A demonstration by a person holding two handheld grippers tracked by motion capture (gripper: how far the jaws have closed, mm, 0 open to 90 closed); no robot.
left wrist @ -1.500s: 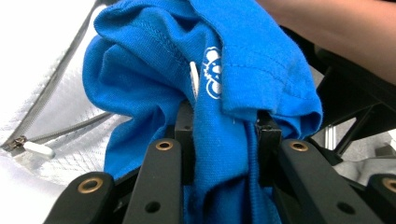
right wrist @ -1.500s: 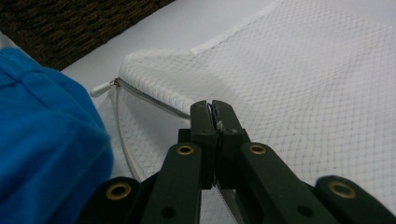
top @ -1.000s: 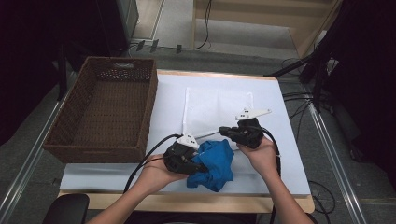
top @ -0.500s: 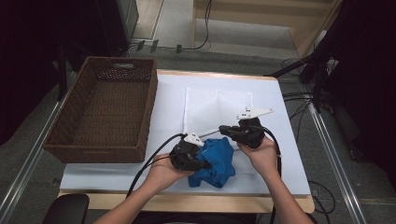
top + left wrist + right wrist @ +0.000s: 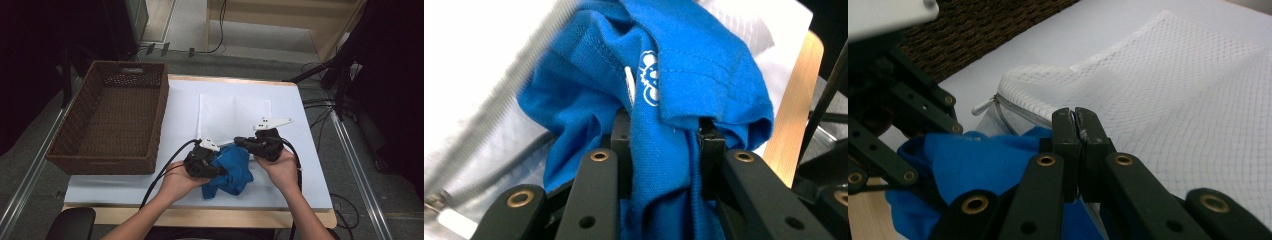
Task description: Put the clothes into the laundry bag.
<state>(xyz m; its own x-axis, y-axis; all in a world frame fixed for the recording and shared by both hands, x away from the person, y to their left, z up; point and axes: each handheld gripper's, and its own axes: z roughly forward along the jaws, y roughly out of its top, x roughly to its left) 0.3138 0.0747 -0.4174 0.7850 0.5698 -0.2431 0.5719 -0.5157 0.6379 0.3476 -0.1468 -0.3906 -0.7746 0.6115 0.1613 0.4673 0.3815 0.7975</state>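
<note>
A crumpled blue garment with a small white print lies near the table's front edge. My left gripper is shut on a fold of it, and blue cloth bunches between the two jaws. A white mesh laundry bag lies flat behind the garment, its zipper edge raised. My right gripper is shut on that bag edge, the jaws pressed together on a sliver of white mesh. The blue garment sits just below the bag's mouth.
A brown wicker basket stands at the table's left, with nothing in it that I can see. A pale cover overlies the table, with a wooden edge at the front. Cables trail from both grippers towards the person.
The left gripper with the blue garment has edged slightly right, towards the bag's mouth. The right gripper has stayed in place on the bag's edge.
</note>
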